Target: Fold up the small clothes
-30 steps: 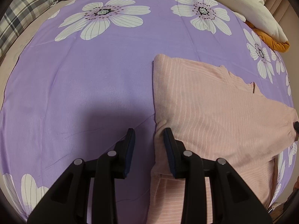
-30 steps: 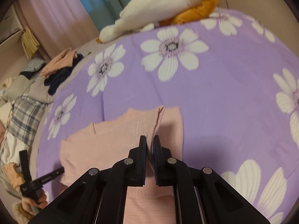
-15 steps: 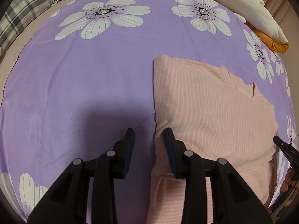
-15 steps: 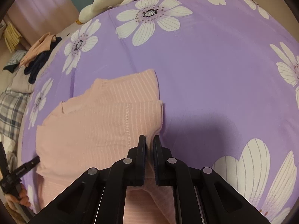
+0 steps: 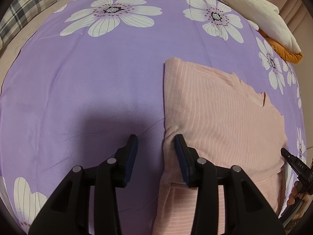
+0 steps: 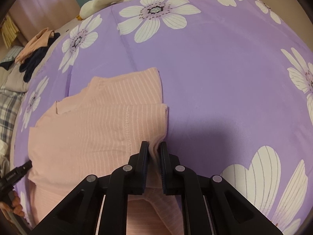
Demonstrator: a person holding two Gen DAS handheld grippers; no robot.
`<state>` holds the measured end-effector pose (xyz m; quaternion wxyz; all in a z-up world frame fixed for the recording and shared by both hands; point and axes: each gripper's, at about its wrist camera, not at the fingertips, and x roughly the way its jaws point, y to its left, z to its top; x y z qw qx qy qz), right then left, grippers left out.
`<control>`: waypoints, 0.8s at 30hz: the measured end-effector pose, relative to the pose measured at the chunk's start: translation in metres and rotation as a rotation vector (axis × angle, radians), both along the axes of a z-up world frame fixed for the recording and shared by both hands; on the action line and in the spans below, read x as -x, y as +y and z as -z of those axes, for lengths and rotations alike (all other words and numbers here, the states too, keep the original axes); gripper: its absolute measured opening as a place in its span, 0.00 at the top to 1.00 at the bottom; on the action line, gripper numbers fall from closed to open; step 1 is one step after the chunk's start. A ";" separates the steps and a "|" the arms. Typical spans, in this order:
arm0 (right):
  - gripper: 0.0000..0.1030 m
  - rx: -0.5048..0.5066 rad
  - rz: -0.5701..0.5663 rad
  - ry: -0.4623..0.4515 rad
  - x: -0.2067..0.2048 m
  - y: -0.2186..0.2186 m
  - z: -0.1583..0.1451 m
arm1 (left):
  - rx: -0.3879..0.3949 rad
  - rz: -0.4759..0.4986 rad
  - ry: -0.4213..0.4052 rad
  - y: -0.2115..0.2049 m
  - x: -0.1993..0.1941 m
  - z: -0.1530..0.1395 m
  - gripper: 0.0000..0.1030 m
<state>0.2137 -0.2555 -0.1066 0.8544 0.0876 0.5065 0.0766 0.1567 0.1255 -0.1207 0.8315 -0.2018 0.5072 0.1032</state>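
Observation:
A pink striped garment lies partly folded on the purple flowered bedspread. My left gripper is open at the garment's left edge; its right finger rests on the cloth and its left finger is over bare bedspread. In the right wrist view the same garment fills the lower left. My right gripper is shut on a bunched fold of the pink cloth at its right edge and has laid a folded flap over the body. The tip of the other gripper shows at each view's edge.
A cream and orange blanket is heaped at the far right of the bed. Plaid bedding lies at the far left. A pile of dark and peach clothes sits beyond the bedspread's left edge.
My right gripper has come down and drawn the pink fold across the garment, laying the flap flat. My left gripper has stayed open in the same place.

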 end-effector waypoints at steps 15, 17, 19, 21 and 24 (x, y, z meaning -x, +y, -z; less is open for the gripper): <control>0.92 -0.002 0.023 -0.010 0.003 -0.001 0.002 | 0.007 -0.004 -0.033 -0.001 0.004 0.003 0.58; 0.92 -0.016 0.029 -0.010 0.004 -0.002 0.002 | 0.001 -0.005 -0.035 -0.002 0.004 0.003 0.58; 0.92 -0.022 0.030 -0.010 0.004 -0.003 0.003 | 0.000 -0.006 -0.037 -0.002 0.004 0.003 0.58; 0.91 -0.021 0.028 -0.010 0.004 -0.002 0.003 | 0.001 -0.006 -0.040 -0.002 0.004 0.004 0.57; 0.91 -0.020 0.028 -0.013 0.004 -0.002 0.003 | 0.011 -0.003 -0.047 -0.001 0.005 0.004 0.57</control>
